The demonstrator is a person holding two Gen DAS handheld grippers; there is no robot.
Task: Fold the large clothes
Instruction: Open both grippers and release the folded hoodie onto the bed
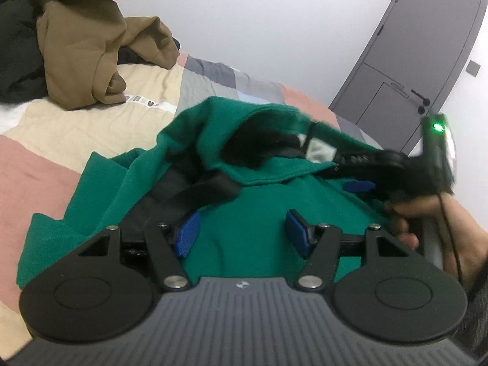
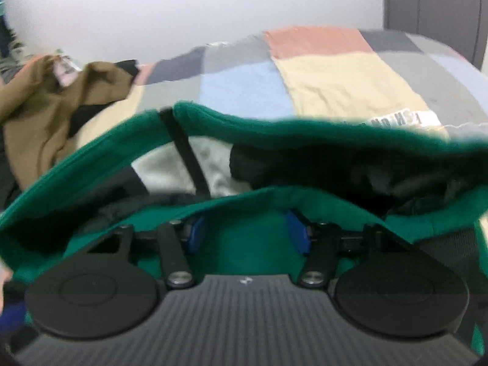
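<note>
Two grippers over one green garment on the bed

Two views, and the left wrist comes first. The left gripper (image 1: pixel 241 231) hovers over a large green fleece garment with black lining (image 1: pixel 244 244), which lies spread and rumpled on a patchwork bedspread of pink, cream, grey and pale blue panels (image 1: pixel 39 164). Its blue-padded jaws stand apart with only flat green cloth showing beyond the gap, nothing pinched. To the right, a person's hand (image 1: pixel 427 213) grips the handle of the right gripper (image 1: pixel 360 180), which is blurred, with a green light glowing on its body; one blue pad peeks out low against the green cloth. A raised fold of the garment shows its dark lining and a pale label. Far left, a crumpled brown garment (image 1: pixel 91 45) sits heaped on dark clothing, well apart from the green one. A dark grey door (image 1: pixel 421 52) stands in the white wall behind.

Now the right wrist, and the picture is smeared. The right gripper (image 2: pixel 247 231) has its blue pads standing apart, green fleece (image 2: pixel 244 244) lying between and around them; a green edge rises just ahead, but the pads are not pressed together on it. Beyond, the lining gapes open, dark and pale grey, crossed by a black strap. The bedspread (image 2: pixel 335 76) stretches behind, the brown garment (image 2: pixel 45 100) at left.
</note>
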